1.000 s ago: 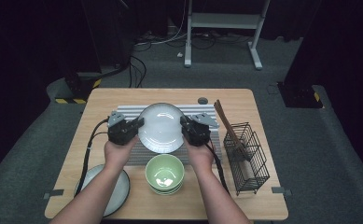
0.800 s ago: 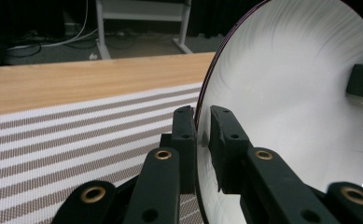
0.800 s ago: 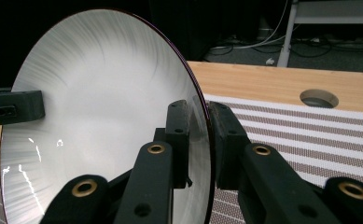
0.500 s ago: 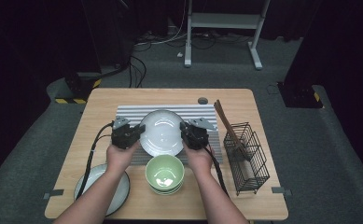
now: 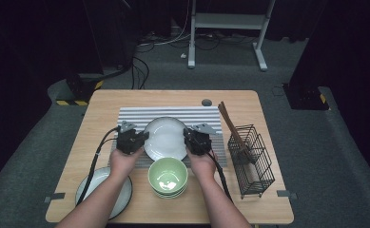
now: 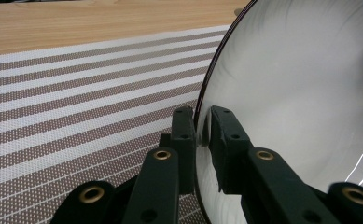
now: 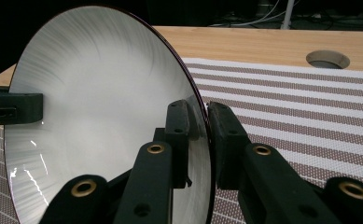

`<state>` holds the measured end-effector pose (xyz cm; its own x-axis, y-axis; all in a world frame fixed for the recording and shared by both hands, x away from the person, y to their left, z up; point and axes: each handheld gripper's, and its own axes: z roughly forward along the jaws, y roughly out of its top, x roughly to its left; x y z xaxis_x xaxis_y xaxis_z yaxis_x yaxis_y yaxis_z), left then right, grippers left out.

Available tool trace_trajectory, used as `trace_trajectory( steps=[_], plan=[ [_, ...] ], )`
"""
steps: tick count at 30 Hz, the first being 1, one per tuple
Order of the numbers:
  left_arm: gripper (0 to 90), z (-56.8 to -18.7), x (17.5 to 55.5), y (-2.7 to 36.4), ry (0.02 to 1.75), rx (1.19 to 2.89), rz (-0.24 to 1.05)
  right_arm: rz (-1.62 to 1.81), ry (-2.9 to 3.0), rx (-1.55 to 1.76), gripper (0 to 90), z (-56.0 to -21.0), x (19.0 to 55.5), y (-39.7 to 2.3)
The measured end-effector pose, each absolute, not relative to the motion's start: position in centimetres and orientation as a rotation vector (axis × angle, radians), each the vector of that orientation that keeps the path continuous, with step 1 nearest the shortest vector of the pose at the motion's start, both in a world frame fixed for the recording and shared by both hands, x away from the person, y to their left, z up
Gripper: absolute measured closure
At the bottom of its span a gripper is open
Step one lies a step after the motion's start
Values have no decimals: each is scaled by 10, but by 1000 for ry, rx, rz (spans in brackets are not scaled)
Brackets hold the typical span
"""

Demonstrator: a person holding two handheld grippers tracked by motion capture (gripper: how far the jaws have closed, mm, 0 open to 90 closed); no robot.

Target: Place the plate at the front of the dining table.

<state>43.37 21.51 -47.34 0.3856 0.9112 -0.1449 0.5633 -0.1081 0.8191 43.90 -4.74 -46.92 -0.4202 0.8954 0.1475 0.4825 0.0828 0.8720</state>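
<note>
Both the left gripper (image 5: pixel 143 137) and right gripper (image 5: pixel 187 137) clamped the white plate (image 5: pixel 165 137) by opposite rims over the striped mat (image 5: pixel 173 113), apparently not yet set down.

We saw green bowls (image 5: pixel 168 176) stacked near a wire basket (image 5: pixel 252 159), chopsticks (image 5: pixel 231 125), a striped mat (image 5: pixel 173 113) and another plate (image 5: pixel 97 187).

A wooden table (image 5: pixel 125 102) stands on grey carpet (image 5: pixel 316 142) in a dark room.
</note>
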Motion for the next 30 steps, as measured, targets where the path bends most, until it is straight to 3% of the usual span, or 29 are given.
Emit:
trace_trajectory(
  steps=[30],
  plan=[
    [786, -478, 445, 213, 1341, 1859, 498, 1199, 1988, 1360, 762, -479, 452, -41]
  ],
)
